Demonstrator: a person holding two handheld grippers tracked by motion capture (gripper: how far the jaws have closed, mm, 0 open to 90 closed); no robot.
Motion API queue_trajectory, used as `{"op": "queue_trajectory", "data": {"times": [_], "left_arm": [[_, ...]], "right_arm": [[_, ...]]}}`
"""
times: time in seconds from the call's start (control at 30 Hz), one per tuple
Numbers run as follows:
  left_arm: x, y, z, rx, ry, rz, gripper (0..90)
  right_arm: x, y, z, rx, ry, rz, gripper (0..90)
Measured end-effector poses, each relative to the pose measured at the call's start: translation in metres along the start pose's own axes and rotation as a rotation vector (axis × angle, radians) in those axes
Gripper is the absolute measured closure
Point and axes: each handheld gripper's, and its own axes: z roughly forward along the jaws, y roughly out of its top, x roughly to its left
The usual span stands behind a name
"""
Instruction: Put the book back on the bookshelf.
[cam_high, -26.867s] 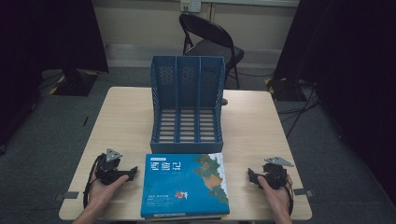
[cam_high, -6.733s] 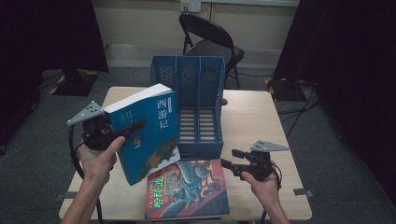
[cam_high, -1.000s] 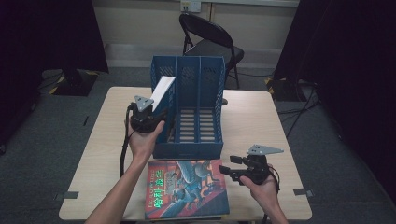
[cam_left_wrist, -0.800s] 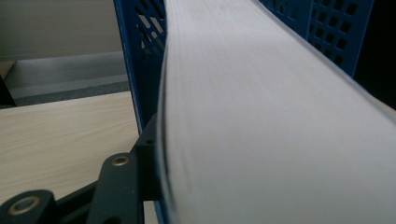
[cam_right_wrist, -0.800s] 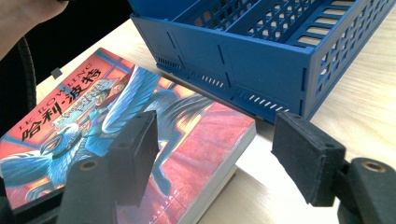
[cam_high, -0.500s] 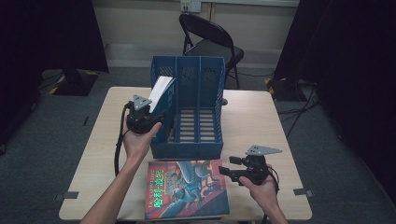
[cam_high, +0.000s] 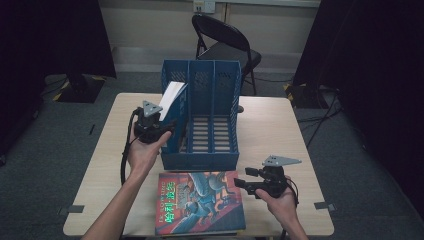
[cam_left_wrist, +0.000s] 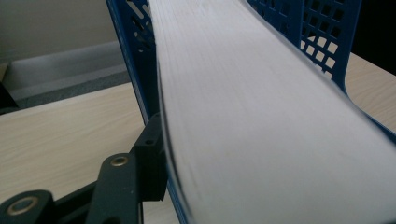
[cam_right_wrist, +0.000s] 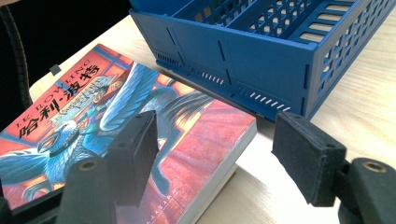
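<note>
I kept my left gripper (cam_high: 167, 131) clamped on the white book (cam_high: 171, 97) to steady it in the blue rack (cam_high: 210, 92); my right gripper (cam_high: 240, 183) waited, jaws released, beside the red book (cam_high: 200, 202)

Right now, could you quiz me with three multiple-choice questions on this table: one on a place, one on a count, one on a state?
1. Where is the white-paged book? A left slot of the blue file rack B chair C floor
2. How many slots has the rack? A two B three C five
3. The right gripper fingers are: A clamped on the red book B open, holding nothing C bent
Answers: 1 A, its pages stand in the left slot; 2 B, two dividers; 3 B, a bare gap between the pads.
</note>
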Motion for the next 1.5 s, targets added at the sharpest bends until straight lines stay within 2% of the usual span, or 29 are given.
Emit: {"op": "queue_trajectory", "data": {"times": [0.13, 0.23, 0.4, 0.5, 0.63, 0.77, 0.87, 0.9, 0.93, 0.97, 1.07, 1.17, 1.27, 1.37, 1.4, 1.43, 1.5], "left_arm": [[0.002, 0.011, -0.005, 0.065, -0.020, -0.024, 43.9], [0.005, 0.018, -0.008, 0.086, -0.044, -0.059, 42.5], [0.005, 0.031, -0.012, 0.110, -0.029, -0.049, 42.7], [0.008, 0.038, -0.012, 0.135, -0.039, -0.044, 42.1], [0.008, 0.050, -0.012, 0.181, -0.032, -0.048, 43.0], [0.012, 0.060, -0.010, 0.235, -0.041, -0.073, 46.1], [0.010, 0.069, -0.007, 0.296, -0.027, -0.063, 46.0], [0.010, 0.069, -0.007, 0.296, -0.027, -0.063, 46.3], [0.009, 0.073, -0.004, 0.312, -0.009, -0.072, 47.4], [0.009, 0.073, -0.004, 0.312, -0.009, -0.072, 47.7], [0.011, 0.083, 0.003, 0.378, -0.007, -0.091, 48.2], [0.012, 0.088, 0.008, 0.401, 0.006, -0.097, 49.2], [0.009, 0.095, 0.014, 0.465, 0.017, -0.072, 48.9], [0.006, 0.098, 0.017, 0.488, 0.031, -0.066, 47.9], [0.004, 0.100, 0.022, 0.521, 0.047, -0.057, 47.9], [0.004, 0.100, 0.022, 0.521, 0.047, -0.057, 47.9], [0.005, 0.101, 0.028, 0.567, 0.047, -0.070, 47.0]], "right_arm": [[0.000, 0.000, 0.001, 0.002, 0.001, -0.002, 30.5], [0.000, 0.000, 0.001, 0.004, 0.004, -0.001, 30.4], [0.001, 0.000, 0.001, 0.007, 0.005, -0.004, 30.4], [0.001, 0.000, 0.002, 0.012, -0.002, -0.007, 30.4], [0.000, 0.000, 0.002, 0.013, -0.001, -0.005, 30.4], [0.000, 0.000, 0.002, 0.015, 0.000, -0.005, 30.4], [0.000, 0.000, 0.003, 0.019, -0.005, -0.005, 30.4], [0.000, 0.000, 0.003, 0.019, -0.005, -0.005, 30.4], [0.000, 0.000, 0.003, 0.020, -0.004, -0.005, 30.4], [0.000, 0.000, 0.003, 0.020, -0.004, -0.005, 30.4], [0.000, 0.000, 0.003, 0.021, -0.001, -0.003, 30.4], [0.000, 0.000, 0.004, 0.023, -0.001, 0.002, 30.4], [-0.001, -0.001, 0.004, 0.029, 0.003, 0.005, 30.5], [-0.001, -0.001, 0.005, 0.031, 0.004, 0.002, 30.5], [-0.001, -0.001, 0.005, 0.032, 0.003, 0.003, 30.5], [-0.001, -0.001, 0.005, 0.032, 0.003, 0.003, 30.5], [0.000, -0.001, 0.004, 0.031, 0.002, 0.001, 30.5]]}}
